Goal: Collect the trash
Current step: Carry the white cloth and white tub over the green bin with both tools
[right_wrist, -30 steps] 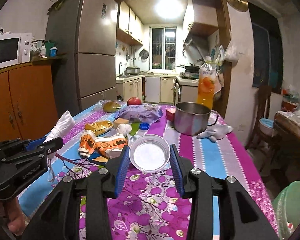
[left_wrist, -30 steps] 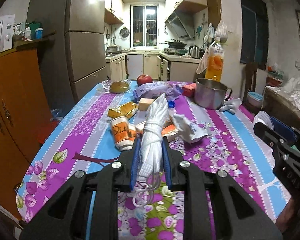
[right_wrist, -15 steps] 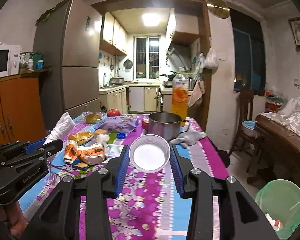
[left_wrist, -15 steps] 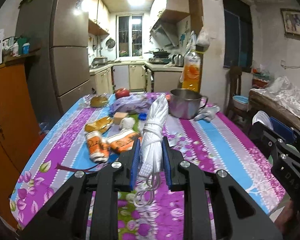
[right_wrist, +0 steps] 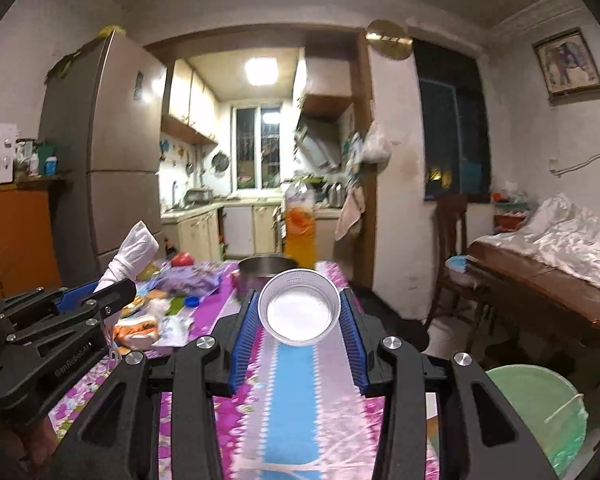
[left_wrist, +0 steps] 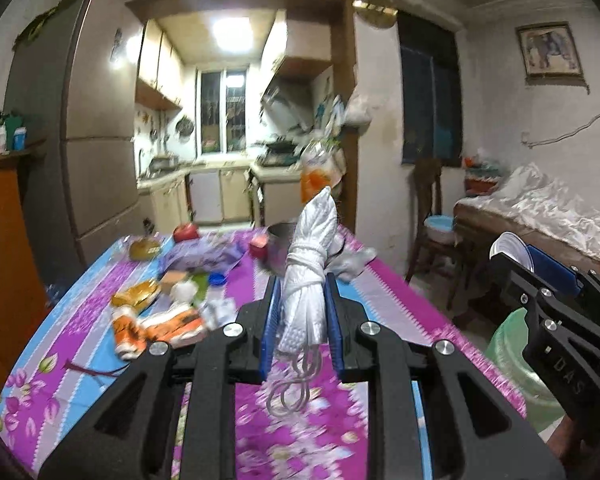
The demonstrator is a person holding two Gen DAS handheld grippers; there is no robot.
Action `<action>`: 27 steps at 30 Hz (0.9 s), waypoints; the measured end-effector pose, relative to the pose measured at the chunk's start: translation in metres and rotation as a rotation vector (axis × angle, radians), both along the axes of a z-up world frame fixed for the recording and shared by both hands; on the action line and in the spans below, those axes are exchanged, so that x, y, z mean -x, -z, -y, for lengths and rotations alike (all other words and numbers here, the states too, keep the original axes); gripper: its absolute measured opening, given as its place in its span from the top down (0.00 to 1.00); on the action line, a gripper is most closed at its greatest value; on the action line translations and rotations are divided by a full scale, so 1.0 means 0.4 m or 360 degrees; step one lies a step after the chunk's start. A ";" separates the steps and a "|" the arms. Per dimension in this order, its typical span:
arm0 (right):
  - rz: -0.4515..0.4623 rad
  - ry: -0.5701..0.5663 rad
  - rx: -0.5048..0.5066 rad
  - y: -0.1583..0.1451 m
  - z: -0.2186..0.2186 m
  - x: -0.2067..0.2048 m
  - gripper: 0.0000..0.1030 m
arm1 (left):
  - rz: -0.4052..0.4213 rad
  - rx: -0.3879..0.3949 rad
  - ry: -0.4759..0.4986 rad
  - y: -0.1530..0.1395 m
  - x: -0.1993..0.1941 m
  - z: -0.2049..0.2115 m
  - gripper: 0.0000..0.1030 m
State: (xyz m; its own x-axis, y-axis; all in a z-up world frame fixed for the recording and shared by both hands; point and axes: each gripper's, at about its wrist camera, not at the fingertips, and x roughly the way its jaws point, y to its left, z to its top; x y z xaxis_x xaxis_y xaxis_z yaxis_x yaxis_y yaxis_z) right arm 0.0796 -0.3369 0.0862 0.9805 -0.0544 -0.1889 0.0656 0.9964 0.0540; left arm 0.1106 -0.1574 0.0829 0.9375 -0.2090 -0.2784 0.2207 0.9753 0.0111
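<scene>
The left gripper (left_wrist: 302, 316) pinches a knotted white bag (left_wrist: 308, 276) upright above the table (left_wrist: 384, 300). The right gripper (right_wrist: 299, 330) clamps a plastic cup (right_wrist: 299, 306), mouth toward us. A green bin (right_wrist: 540, 412) stands near right, below the table edge.

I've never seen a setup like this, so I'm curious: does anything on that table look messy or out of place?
Yes. Crumpled orange wrappers, a gold packet and a loose blue bottle cap lie scattered across the flowered tablecloth, beside an apple and a steel pot. It looks like litter among kitchen things. Nothing appears spilled or broken.
</scene>
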 end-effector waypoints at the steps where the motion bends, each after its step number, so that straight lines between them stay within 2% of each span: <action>1: 0.0017 0.0025 0.0003 0.000 0.019 0.013 0.60 | 0.0016 0.0011 0.0027 0.000 0.005 0.018 0.80; 13: 0.0090 0.0311 0.0018 -0.003 0.237 0.151 0.60 | 0.0147 0.0071 0.0290 -0.020 0.047 0.211 0.79; 23: 0.0028 0.0532 0.0030 0.004 0.462 0.249 0.60 | 0.0088 0.0072 0.0507 -0.013 0.051 0.389 0.79; 27: -0.0047 0.0613 0.0001 0.018 0.568 0.268 0.60 | 0.0029 0.0052 0.0594 -0.001 0.049 0.465 0.79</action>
